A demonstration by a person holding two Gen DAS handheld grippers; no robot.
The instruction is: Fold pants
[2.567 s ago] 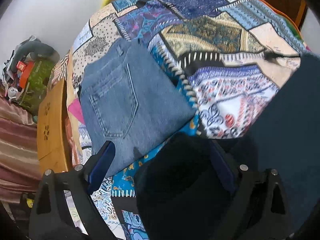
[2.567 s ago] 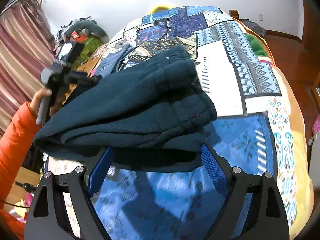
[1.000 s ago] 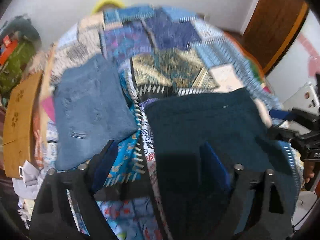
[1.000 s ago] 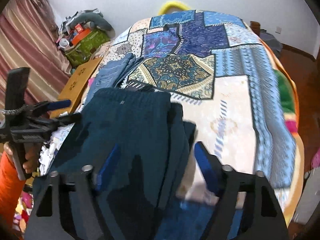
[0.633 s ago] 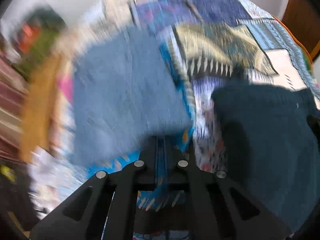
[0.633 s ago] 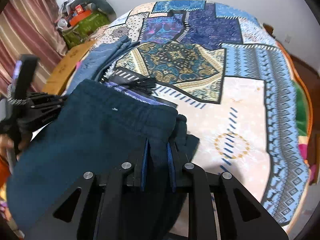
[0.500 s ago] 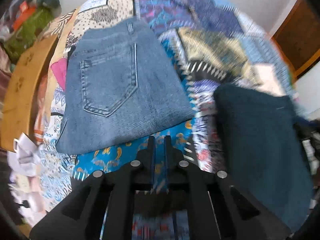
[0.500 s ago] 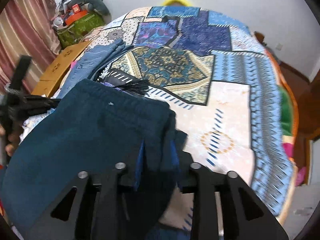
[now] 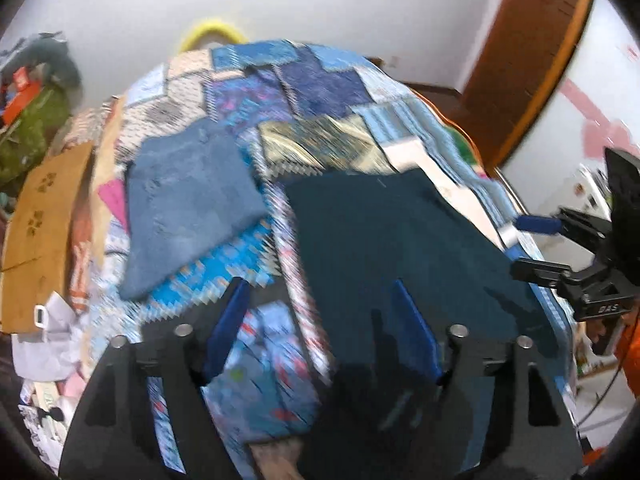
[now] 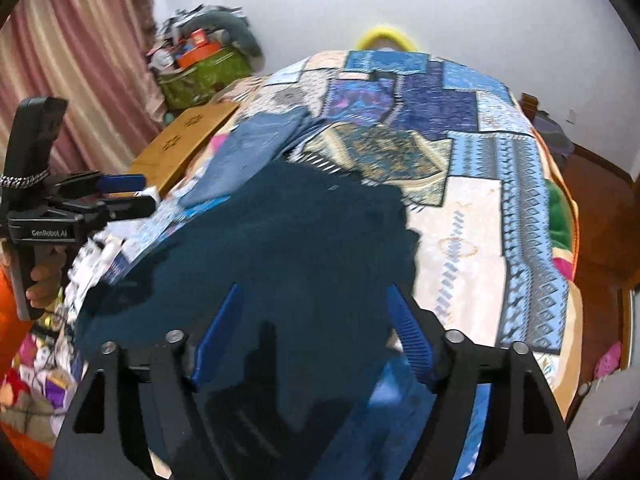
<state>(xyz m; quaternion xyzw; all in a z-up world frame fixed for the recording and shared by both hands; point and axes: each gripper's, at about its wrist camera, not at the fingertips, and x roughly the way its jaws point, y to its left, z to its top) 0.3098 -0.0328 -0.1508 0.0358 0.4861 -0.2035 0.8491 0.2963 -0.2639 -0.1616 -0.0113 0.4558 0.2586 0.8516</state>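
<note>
Left wrist view: left gripper (image 9: 320,328) occupies the lower centre of the frame, jaws spread wide, nothing between the blue pads (image 9: 226,334). Dark teal pants (image 9: 396,240) lie folded flat on the patchwork bedspread (image 9: 320,92), filling the centre right of the frame; their near edge runs under the right-hand pad. Folded blue jeans (image 9: 184,204) lie at centre left, just beside the teal pants, a strip of bedspread between them. Right gripper (image 9: 532,246) enters at the right edge, its fingers parted and beside the far side of the pants. A wooden board (image 9: 40,232) stands at the left edge; a brown door (image 9: 528,60) shows upper right. Right wrist view: right gripper (image 10: 312,328) sits at lower centre, jaws spread, empty, above the teal pants (image 10: 280,248), which fill the centre of the frame. Jeans (image 10: 248,152) lie at upper left of the pants. Left gripper (image 10: 128,192) shows at the left edge, fingers slightly apart, clear of the cloth. Striped curtain (image 10: 76,60) hangs upper left.
</note>
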